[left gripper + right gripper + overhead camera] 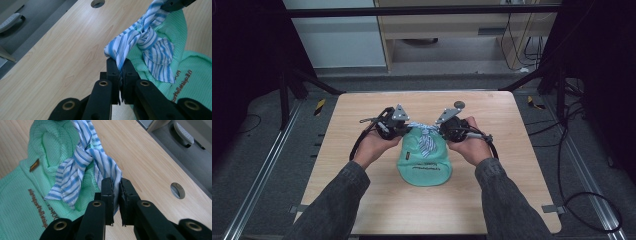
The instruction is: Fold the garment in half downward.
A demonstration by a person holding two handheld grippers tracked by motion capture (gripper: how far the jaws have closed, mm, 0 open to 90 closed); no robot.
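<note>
While the green garment (424, 167) lies flat near the middle of the wooden table (362, 200), its far end is gathered and tied with a blue and white striped cloth (426, 137). This cloth makes a knot just above the garment, and one loose tail hangs down over the green fabric.

The left gripper (120, 68) is closed on one end of the striped cloth, and the cloth is pinched between its jaws. The right gripper (115, 186) is closed on the other end in the same way. In the high view both hands hold the tools close together, one on each side of the knot.

I judge that both fabrics are light and very soft. The striped cloth looks thin and smooth, so it may slip out of the jaws if the pull is strong. The green garment has a knitted, waffle-like surface and should stretch a little. Nothing here seems fragile.

The best place to hold is the free ends of the striped cloth, a little away from the knot, where the fabric is bunched thick. Holding the knot itself would probably give less control.
</note>
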